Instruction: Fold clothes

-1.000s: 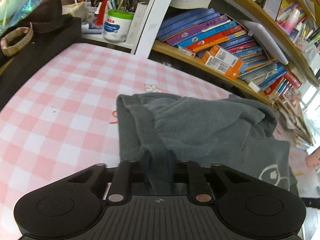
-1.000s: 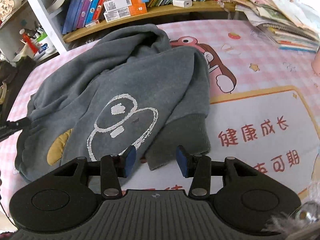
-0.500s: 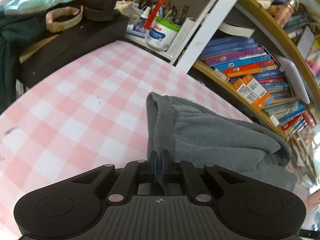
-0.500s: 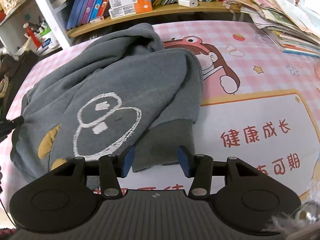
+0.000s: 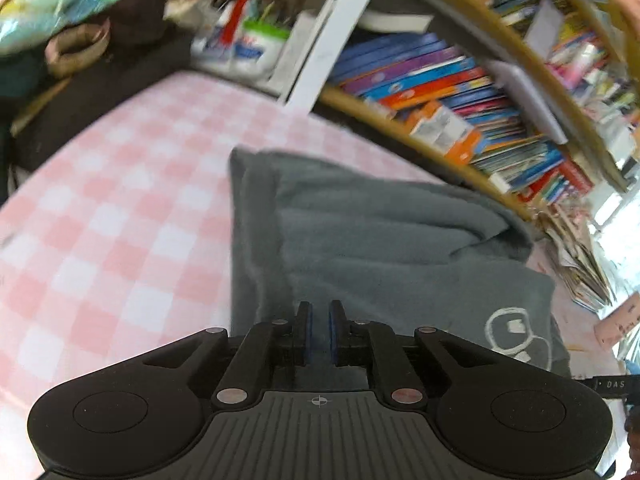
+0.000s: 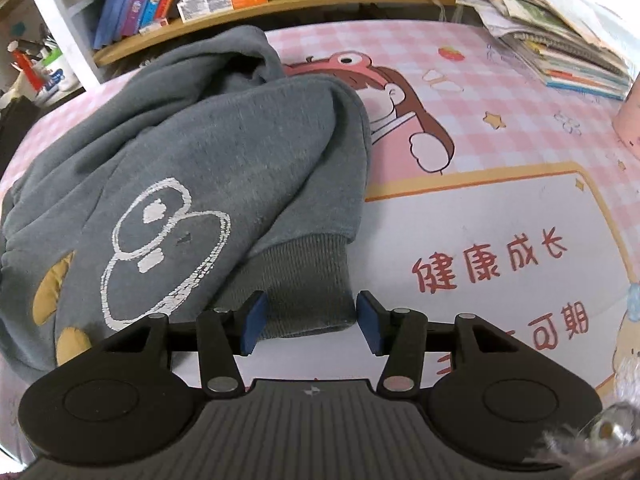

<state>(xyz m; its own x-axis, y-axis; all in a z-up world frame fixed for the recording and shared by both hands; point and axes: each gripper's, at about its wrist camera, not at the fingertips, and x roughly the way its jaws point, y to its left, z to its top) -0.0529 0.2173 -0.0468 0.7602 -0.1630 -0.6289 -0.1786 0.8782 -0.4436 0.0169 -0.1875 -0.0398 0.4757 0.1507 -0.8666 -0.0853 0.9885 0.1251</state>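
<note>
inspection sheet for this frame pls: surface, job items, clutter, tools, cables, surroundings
Surface: pink checked tablecloth with cartoon print and red characters.
Job's things: grey sweatshirt lies crumpled, white print up, ribbed cuff toward the camera.
Clutter: pink cup at the right edge.
Grippers: left tool nearly shut over the sweatshirt's edge, grip unclear; right tool open, pads either side of the cuff.
Cables: nothing seen.
Surroundings: bookshelf, book pile, pen pot.
</note>
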